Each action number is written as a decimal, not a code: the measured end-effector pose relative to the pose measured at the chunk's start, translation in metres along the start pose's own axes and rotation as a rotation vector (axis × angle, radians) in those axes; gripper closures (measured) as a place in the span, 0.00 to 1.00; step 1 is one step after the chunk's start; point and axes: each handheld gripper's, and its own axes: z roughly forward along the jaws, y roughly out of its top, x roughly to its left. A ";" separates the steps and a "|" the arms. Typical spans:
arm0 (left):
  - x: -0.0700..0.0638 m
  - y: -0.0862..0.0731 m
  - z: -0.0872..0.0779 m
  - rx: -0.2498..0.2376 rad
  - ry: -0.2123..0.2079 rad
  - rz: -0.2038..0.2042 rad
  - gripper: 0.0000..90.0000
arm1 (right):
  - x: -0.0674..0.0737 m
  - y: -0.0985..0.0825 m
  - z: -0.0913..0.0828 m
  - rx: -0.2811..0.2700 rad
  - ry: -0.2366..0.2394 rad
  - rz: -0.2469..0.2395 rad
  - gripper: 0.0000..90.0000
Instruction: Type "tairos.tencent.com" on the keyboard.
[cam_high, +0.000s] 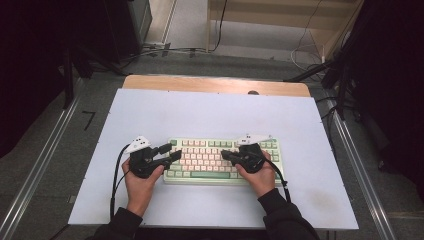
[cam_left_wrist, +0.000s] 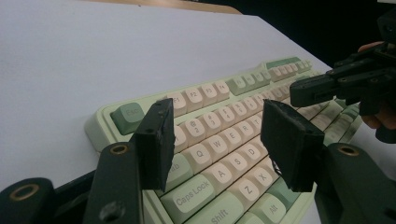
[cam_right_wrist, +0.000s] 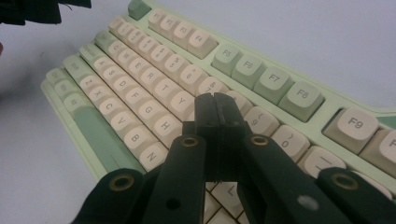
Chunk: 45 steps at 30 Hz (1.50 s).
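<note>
A green-and-cream keyboard (cam_high: 222, 161) is laid flat on the white surface (cam_high: 210, 117), near its front edge and between the two hands. The left claw (cam_high: 176, 151) is held over the keyboard's left end, with its jaws apart and nothing between them; through the gap, the Q, W, A and S keys are seen in the left gripper view. The right claw (cam_right_wrist: 216, 105) is held low over the keys on the right half, with its jaws pressed together and nothing clamped. Whether its tips touch a key cannot be told.
</note>
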 end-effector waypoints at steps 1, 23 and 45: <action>0.000 0.000 0.000 0.002 0.000 0.000 0.51 | 0.000 0.000 0.001 0.005 -0.006 -0.007 0.97; 0.000 -0.001 0.001 0.007 0.000 0.004 0.51 | -0.001 0.000 0.009 0.031 -0.032 -0.012 0.97; -0.003 -0.001 0.004 0.008 -0.007 0.011 0.51 | -0.009 0.007 -0.014 -0.125 -0.008 0.063 0.50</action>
